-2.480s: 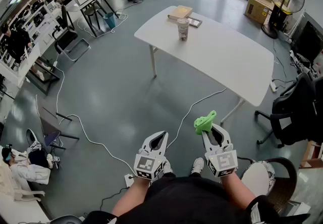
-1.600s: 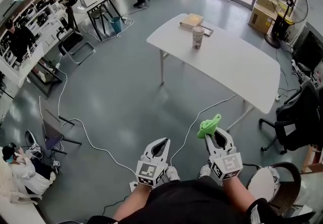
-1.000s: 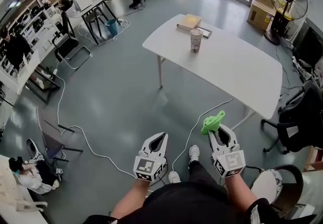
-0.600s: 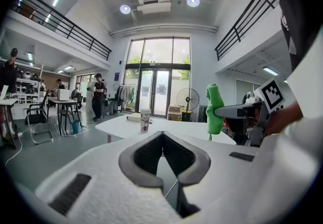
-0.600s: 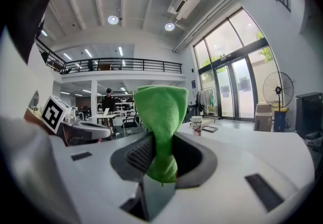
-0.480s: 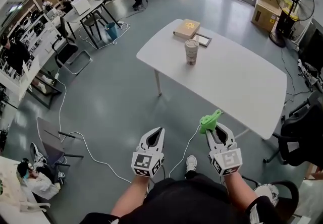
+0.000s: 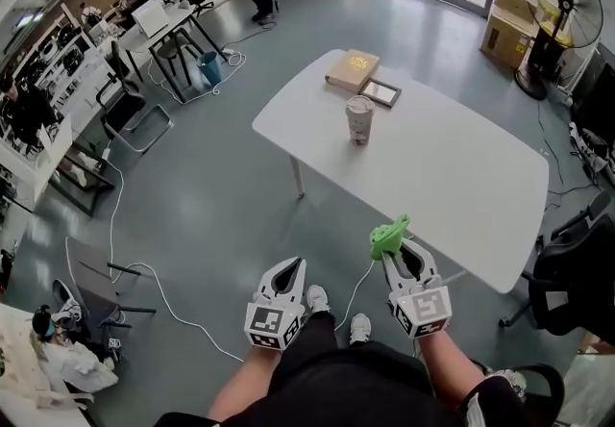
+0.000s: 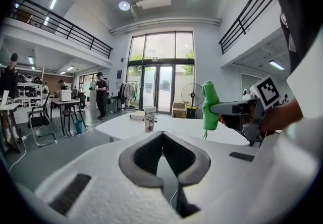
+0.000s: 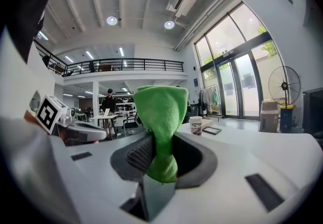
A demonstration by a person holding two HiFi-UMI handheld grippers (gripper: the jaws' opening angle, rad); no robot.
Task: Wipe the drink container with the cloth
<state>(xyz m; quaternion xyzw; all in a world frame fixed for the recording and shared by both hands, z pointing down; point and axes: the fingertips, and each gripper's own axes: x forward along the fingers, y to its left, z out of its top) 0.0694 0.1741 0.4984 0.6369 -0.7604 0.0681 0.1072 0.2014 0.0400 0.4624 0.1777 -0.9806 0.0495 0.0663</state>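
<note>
The big white table (image 7: 461, 165) stands at 1 o'clock from the person, well apart from both grippers. A flat book (image 7: 352, 70) lies on it near the far edge. The drink container (image 7: 358, 119), a tall cup, stands upright near the book, at its 6 o'clock. There is bare table around it, so I think it can be reached from all sides. It is at 12 o'clock from the person and too far to touch, so no wiping is going on. I think stepping closer comes next.

The right gripper (image 7: 392, 248) is pinching the green cloth (image 7: 389, 236) tight. The cloth pokes out past the tips, ready to rub the cup. The left gripper (image 7: 291, 264), at 9 o'clock of the right one, has its jaws pressed together with nothing between them. It is free, maybe to steady the cup.
</note>
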